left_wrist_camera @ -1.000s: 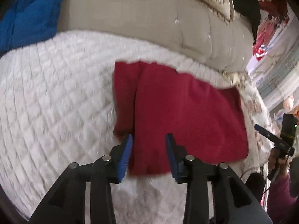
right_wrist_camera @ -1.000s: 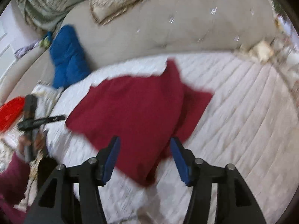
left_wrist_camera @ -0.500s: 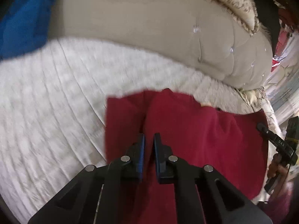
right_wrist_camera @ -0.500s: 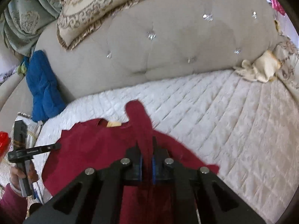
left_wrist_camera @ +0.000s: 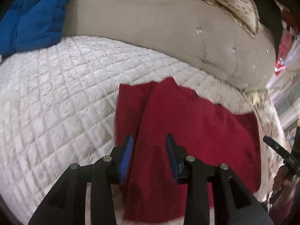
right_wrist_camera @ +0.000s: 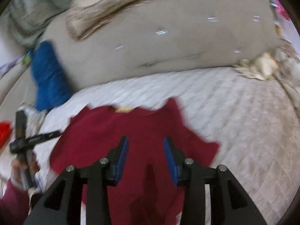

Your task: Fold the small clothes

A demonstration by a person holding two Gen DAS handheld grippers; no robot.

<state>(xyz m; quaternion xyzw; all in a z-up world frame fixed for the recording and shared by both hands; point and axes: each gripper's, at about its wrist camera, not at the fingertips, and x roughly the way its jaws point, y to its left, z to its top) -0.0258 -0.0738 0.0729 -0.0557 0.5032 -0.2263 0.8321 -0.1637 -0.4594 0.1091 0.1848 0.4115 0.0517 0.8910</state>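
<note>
Both hand-held grippers now apart over flat, partly folded red garment [left_wrist_camera: 196, 131].

Ahead of the jaws a white quilted bedspread [left_wrist_camera: 56, 97] covered the bed, running up to a beige tufted headboard [left_wrist_camera: 150, 28] with shiny buttons. A blue cushion [left_wrist_camera: 35, 16] leaned against it, up and left of the jaws. A patterned pillow [right_wrist_camera: 116, 5] sat on the headboard's top. A crumpled cream cloth [right_wrist_camera: 262, 67] lay far right.

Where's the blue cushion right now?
In the left wrist view the blue cushion sits top left, against the beige sofa back, beyond the white quilt.
</note>
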